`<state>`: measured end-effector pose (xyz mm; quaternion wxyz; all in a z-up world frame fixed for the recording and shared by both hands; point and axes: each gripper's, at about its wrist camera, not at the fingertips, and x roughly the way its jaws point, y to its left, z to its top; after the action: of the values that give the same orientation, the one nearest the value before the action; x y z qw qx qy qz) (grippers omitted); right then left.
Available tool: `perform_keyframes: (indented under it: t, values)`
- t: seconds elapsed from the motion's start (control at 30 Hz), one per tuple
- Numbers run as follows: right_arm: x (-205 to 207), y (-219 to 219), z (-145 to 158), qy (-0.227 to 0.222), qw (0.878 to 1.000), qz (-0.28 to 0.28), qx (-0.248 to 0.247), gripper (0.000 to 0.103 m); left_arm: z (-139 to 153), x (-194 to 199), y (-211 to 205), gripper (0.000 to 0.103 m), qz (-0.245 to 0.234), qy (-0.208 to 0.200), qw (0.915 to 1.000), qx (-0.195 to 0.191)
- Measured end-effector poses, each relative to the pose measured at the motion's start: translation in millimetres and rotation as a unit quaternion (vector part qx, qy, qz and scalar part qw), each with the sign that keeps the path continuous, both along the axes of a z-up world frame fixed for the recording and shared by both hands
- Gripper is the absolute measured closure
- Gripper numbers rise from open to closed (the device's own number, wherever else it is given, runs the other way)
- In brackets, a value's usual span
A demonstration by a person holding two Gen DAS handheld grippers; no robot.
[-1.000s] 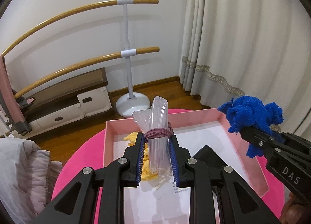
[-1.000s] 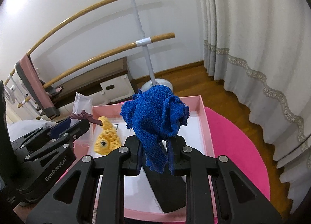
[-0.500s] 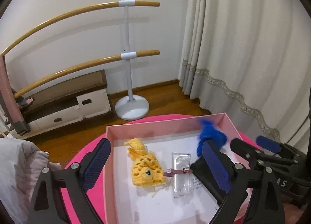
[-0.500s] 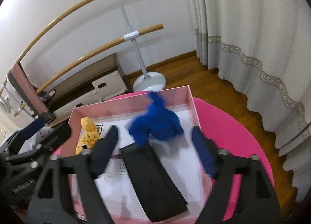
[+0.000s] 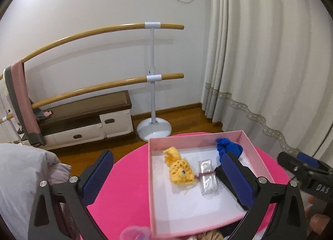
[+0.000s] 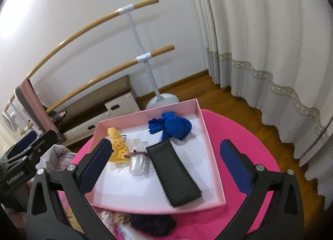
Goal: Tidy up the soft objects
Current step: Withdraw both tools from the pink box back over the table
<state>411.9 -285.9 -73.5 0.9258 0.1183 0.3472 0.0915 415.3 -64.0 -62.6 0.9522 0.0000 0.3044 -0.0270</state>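
Observation:
A pink box [image 5: 195, 138] [image 6: 145, 113] sits on the round pink table [image 5: 124, 177]. In it lie a yellow knitted toy [image 5: 180, 170] [image 6: 117, 142], a clear plastic bag with a purple band [image 5: 207, 177] [image 6: 138, 158], a blue knitted piece [image 5: 228, 148] [image 6: 172, 126] in the far right corner, and a black pouch [image 6: 172, 169]. My left gripper [image 5: 166, 154] hangs back over the box's near left side, jaws opening wide, nothing between the pads. My right gripper [image 6: 165, 142] hovers above the box's front, jaws opening too, holding nothing.
More soft items lie at the table's near edge: a dark blue fuzzy one [image 6: 154, 223] and a beige one [image 5: 210, 235]. Grey bedding [image 5: 22, 177] is on the left. A ballet barre stand [image 5: 153, 86], a low cabinet [image 5: 87, 119] and curtains [image 5: 260, 63] are behind.
Both grippers went from shut to wide open. The bag dropped from the left and the blue knit from the right into the box, and both grippers drew back.

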Motion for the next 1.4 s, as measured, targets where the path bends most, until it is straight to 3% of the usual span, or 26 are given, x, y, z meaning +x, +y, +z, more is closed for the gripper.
perform_keyframes:
  t: [0.27,0.67,1.4]
  values:
    - [-67,4,16,-0.038,0.999,-0.002,0.008,0.000,-4,-84,19,0.000,0.004,-0.006,0.9998,0.016]
    - [-140,7,8,-0.052,0.999,-0.011,0.008,0.000,-10,-197,31,0.000,0.006,-0.026,0.9994,0.020]
    - [-227,15,-3,-0.064,0.998,-0.018,-0.012,0.000,2,-302,32,0.000,0.008,-0.028,0.9995,0.015]
